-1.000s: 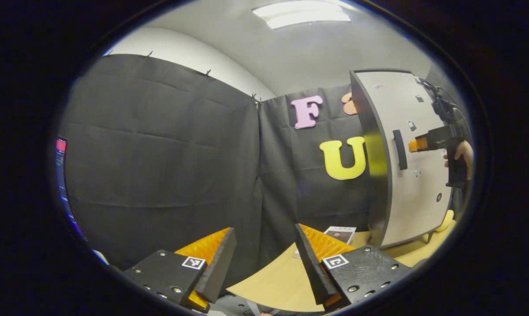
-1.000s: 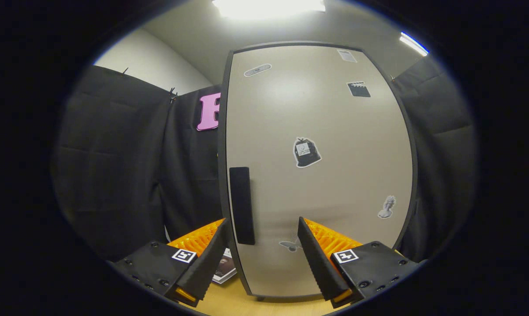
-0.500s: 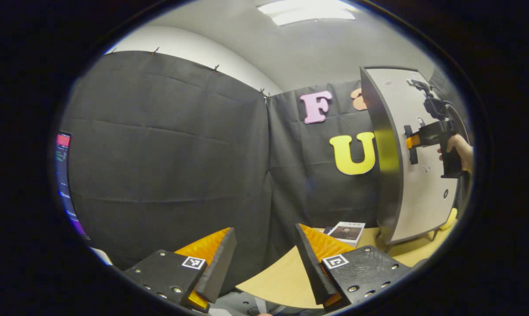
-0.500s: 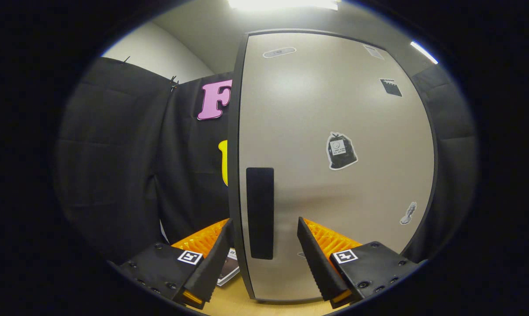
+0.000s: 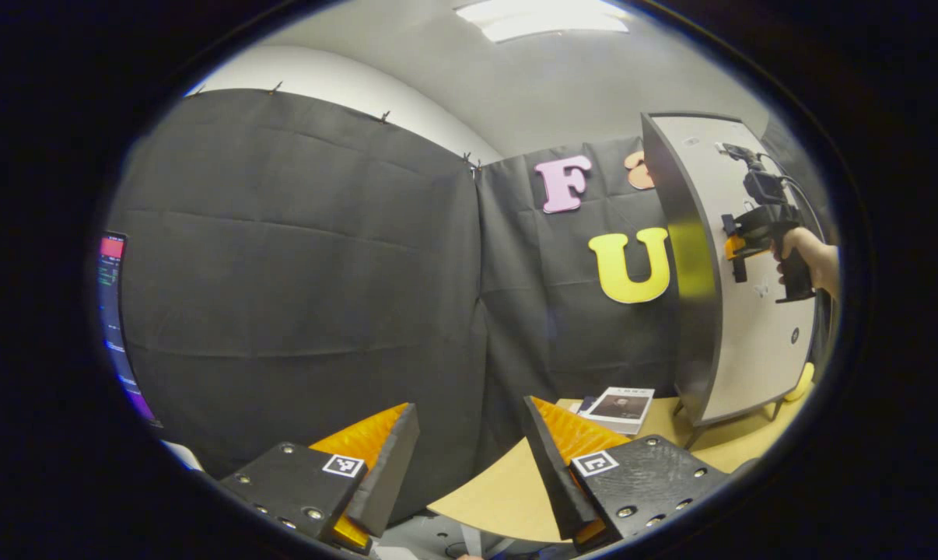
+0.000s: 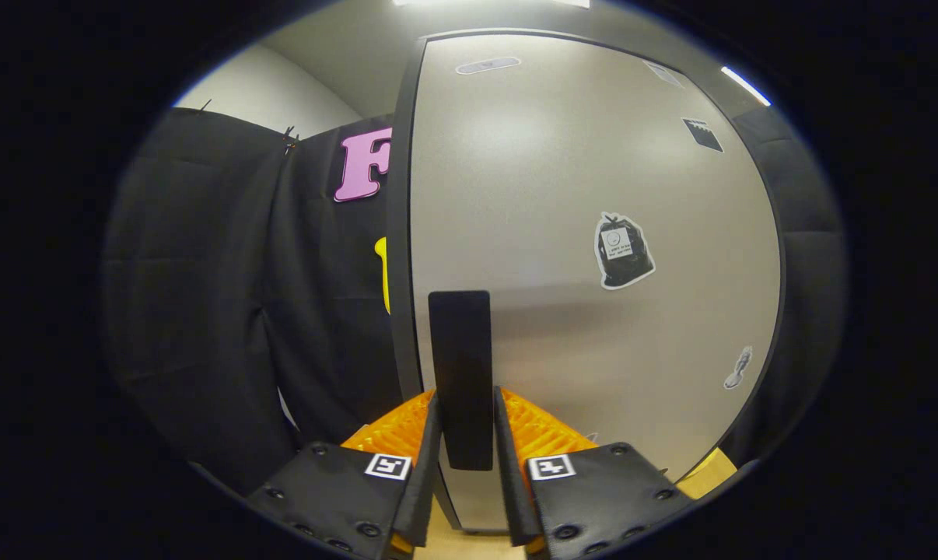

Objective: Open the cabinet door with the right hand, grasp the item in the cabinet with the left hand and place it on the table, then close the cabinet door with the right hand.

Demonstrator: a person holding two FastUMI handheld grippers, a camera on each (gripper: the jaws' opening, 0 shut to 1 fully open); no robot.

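Where its fingers stood wide apart half a second ago, the right gripper [image 6: 467, 435] is now clamped on the black vertical bar handle [image 6: 460, 373] of the tall beige cabinet door [image 6: 593, 194].

The handle's long axis runs upright, just inside the door's dark left edge, with the fingers pressing it from both sides. The left gripper [image 5: 469, 459] hangs spread and empty over the near edge of the pale wooden table [image 5: 508, 498], well apart from the cabinet. A white booklet [image 5: 621, 407] lies beside the cabinet's foot; open tabletop lies between it and the left gripper.
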